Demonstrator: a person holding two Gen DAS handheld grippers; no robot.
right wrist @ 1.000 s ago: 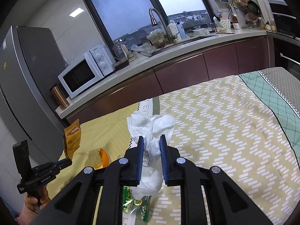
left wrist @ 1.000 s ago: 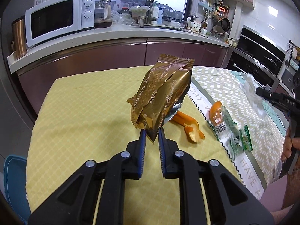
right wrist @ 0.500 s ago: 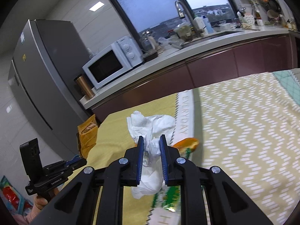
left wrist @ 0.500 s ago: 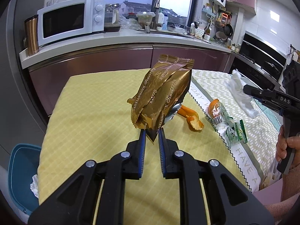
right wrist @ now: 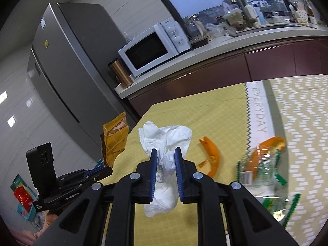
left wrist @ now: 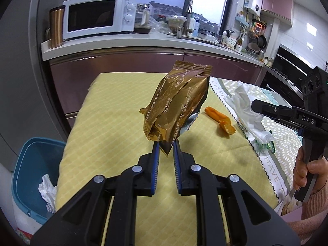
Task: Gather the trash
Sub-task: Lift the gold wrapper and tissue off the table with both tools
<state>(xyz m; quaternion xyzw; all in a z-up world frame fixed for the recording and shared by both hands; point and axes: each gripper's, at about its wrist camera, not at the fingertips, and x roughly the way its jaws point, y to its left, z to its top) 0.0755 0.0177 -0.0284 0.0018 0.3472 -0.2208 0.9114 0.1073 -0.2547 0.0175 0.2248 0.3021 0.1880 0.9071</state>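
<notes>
My left gripper (left wrist: 165, 146) is shut on the bottom corner of a gold snack wrapper (left wrist: 177, 105), which stands up above the yellow tablecloth (left wrist: 114, 110). My right gripper (right wrist: 165, 154) is shut on a crumpled white tissue (right wrist: 165, 139), held above the cloth. In the left wrist view the right gripper (left wrist: 254, 104) comes in from the right with the tissue (left wrist: 245, 107); in the right wrist view the left gripper (right wrist: 106, 169) shows at the left with the wrapper (right wrist: 114, 141). Orange peel (left wrist: 220, 119) and a clear green-printed plastic wrapper (right wrist: 262, 170) lie on the table.
A blue bin (left wrist: 33, 164) with a white tissue inside stands on the floor left of the table. Behind the table runs a counter (left wrist: 143, 39) with a microwave (left wrist: 98, 16) and a copper cup. A grey fridge (right wrist: 61, 61) stands at the left.
Both grippers have moved left over the table with their loads; the blue bin has come into the left wrist view, and the right wrist view has swung toward the fridge.
</notes>
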